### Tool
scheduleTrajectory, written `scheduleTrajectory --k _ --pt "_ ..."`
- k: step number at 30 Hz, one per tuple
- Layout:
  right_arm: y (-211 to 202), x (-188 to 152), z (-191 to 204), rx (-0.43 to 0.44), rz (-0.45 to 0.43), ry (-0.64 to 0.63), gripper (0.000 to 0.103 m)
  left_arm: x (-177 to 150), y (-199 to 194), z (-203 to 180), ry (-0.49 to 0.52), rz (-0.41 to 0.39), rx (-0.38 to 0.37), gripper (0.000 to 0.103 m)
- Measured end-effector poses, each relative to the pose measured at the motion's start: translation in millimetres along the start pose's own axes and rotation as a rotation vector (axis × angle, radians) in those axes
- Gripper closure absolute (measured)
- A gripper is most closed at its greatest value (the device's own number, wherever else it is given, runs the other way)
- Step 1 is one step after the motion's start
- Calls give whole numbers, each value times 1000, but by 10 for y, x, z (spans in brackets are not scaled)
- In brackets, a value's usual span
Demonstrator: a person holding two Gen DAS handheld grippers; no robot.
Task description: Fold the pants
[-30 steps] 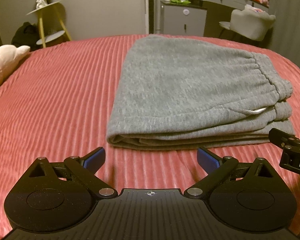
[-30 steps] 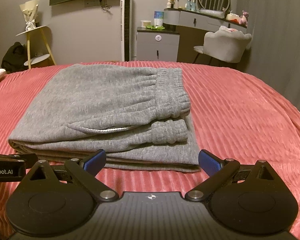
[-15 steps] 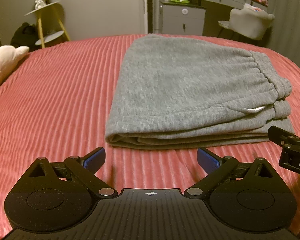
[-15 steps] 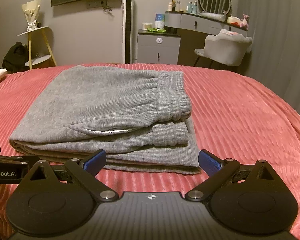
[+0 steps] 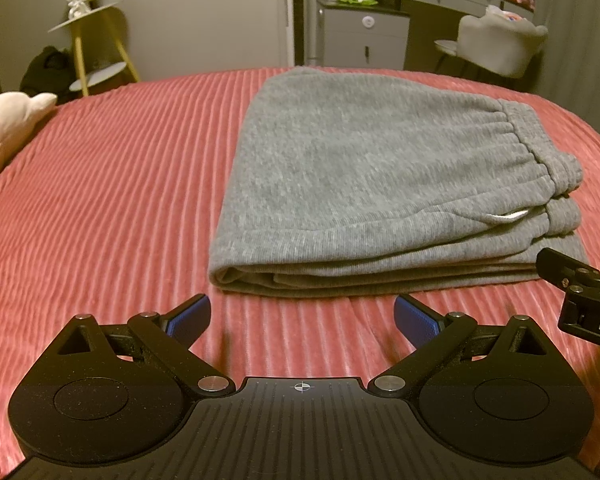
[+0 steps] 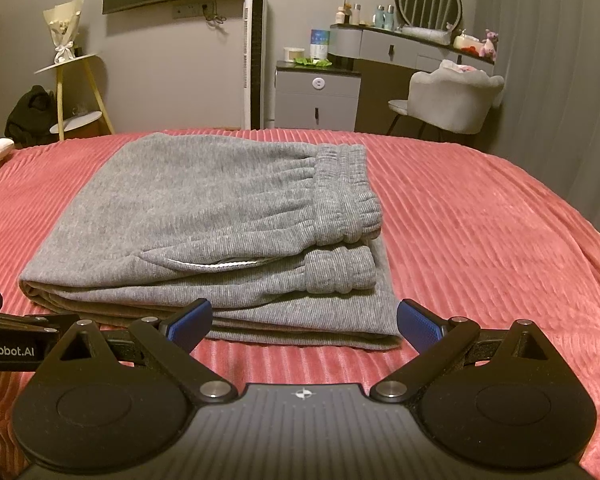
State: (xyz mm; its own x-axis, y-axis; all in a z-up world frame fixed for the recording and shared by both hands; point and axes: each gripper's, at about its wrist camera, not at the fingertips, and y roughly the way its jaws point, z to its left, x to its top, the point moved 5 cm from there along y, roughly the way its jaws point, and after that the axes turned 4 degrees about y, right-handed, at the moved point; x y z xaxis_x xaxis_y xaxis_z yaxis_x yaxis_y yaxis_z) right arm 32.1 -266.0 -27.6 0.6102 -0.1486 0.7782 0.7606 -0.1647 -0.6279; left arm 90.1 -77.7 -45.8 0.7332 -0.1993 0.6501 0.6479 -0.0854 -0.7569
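Grey sweatpants (image 5: 380, 184) lie folded into a flat stack on the red ribbed bedspread (image 5: 120, 200), with the elastic waistband on the right. They also show in the right wrist view (image 6: 204, 216). My left gripper (image 5: 302, 316) is open and empty, just short of the stack's near edge. My right gripper (image 6: 304, 320) is open and empty, at the near right edge of the stack. Each gripper's side shows at the edge of the other's view.
A pale plush toy (image 5: 4, 128) lies at the bed's left edge. Beyond the bed stand a yellow-legged side table (image 6: 76, 92), a grey cabinet (image 6: 318, 96), a dressing table (image 6: 412, 48) and a grey chair (image 6: 448, 100).
Both grippers have drawn slightly back and up from the pants. The pants lie still and both grippers stay open.
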Motion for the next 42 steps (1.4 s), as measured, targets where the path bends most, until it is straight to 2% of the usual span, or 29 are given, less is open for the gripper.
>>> scheduleTrajectory --k 42 --pt "-31 16 8 1 -11 -17 4 -2 -9 17 9 0 -6 2"
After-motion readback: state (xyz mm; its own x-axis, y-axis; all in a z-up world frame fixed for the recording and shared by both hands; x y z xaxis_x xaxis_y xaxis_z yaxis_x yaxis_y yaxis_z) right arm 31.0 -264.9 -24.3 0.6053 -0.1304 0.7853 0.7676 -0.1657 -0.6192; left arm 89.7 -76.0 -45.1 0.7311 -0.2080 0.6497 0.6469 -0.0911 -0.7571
